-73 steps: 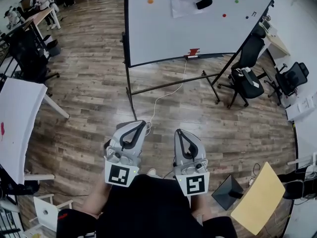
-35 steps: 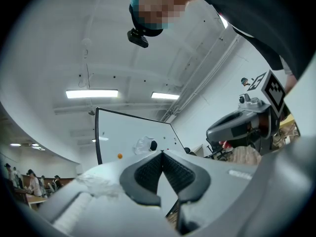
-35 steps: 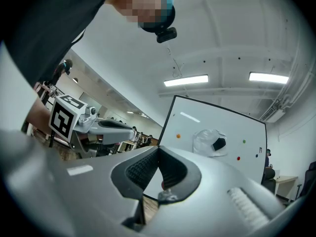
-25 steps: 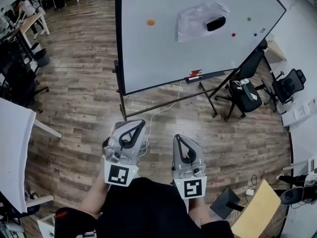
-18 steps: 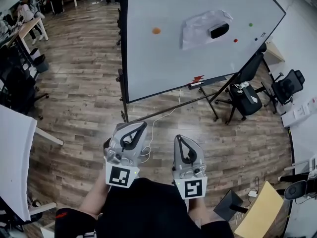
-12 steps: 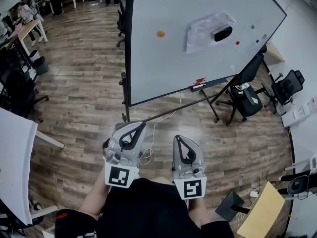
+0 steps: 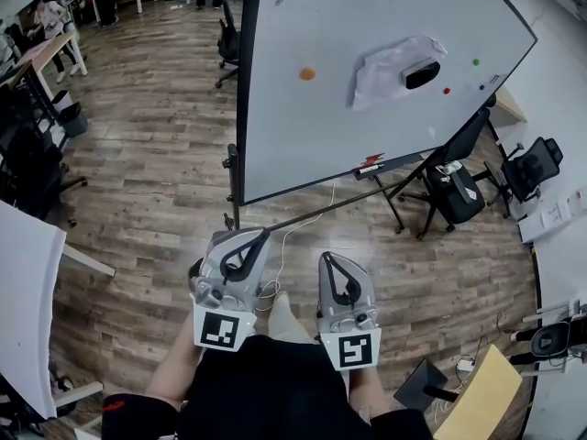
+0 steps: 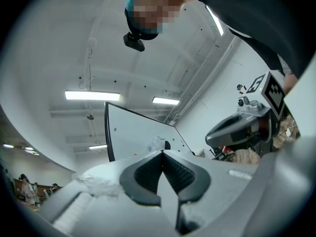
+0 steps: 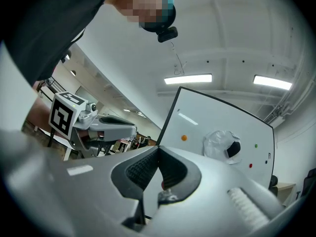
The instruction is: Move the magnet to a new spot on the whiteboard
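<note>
Head view: your left tongs [image 7: 260, 236] and right tongs [image 7: 329, 260] sit well short of the white whiteboard [image 7: 303, 136], where the small round orange magnet [image 7: 307, 73] sticks left of centre. Left gripper view: tongs closed, empty. Right gripper view: closed, empty.

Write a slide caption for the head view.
Left gripper and right gripper, both shut, held low before a whiteboard bearing an orange magnet and a black block.

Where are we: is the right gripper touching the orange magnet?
Apart. The head view shows the right gripper near the person's body, with wooden floor between it and the whiteboard carrying the orange magnet.
</note>
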Motion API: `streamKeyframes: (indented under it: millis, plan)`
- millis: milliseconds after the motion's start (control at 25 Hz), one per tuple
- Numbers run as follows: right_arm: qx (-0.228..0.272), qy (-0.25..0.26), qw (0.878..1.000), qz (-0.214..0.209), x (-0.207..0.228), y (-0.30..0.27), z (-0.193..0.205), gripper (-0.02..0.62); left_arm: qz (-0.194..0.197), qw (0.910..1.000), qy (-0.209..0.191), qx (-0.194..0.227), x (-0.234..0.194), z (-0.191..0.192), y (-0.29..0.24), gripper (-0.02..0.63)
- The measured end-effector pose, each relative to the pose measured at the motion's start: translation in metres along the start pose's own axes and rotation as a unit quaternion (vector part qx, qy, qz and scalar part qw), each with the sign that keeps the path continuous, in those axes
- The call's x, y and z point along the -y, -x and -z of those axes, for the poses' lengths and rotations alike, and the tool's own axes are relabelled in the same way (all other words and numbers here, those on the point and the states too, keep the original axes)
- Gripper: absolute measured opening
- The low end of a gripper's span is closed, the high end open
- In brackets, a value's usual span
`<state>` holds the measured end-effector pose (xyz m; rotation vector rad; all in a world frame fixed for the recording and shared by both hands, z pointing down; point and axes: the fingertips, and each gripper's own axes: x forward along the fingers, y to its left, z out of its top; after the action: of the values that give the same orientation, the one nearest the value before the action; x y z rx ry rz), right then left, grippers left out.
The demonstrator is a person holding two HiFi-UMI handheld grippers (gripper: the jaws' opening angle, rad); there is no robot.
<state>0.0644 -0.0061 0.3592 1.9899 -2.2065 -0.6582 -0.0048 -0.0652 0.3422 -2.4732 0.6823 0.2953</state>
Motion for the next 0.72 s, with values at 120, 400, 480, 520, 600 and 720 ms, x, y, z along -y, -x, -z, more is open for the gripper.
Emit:
streamKeyframes:
  millis: [120,400,480,520,600,720]
  plan:
    - [0.007,0.0,1.0,-0.007,0.006,-0.015,0.004,0.002,-0.008,0.9999,-0.006,-0.002,-0.008,0.006,-0.008,0.002]
    - [0.021,0.0,1.0,-0.021,0.026,-0.061,0.014,0.002,-0.023,0.9994,-0.021,-0.014,-0.032,0.024,-0.03,0.002]
    - [0.025,-0.002,0.999,-0.022,0.032,-0.073,0.017,0.002,-0.027,0.9992,-0.022,-0.017,-0.038,0.031,-0.038,0.002]
    - [0.026,-0.004,0.999,-0.024,0.035,-0.079,0.019,0.002,-0.029,0.9991,-0.023,-0.02,-0.041,0.035,-0.041,0.002]
    - [0.03,-0.002,0.999,-0.027,0.041,-0.089,0.021,0.002,-0.03,0.999,-0.025,-0.021,-0.045,0.039,-0.049,0.002]
    - [0.037,0.004,0.999,-0.028,0.051,-0.105,0.024,0.002,-0.033,0.9987,-0.031,-0.023,-0.051,0.044,-0.058,0.002]
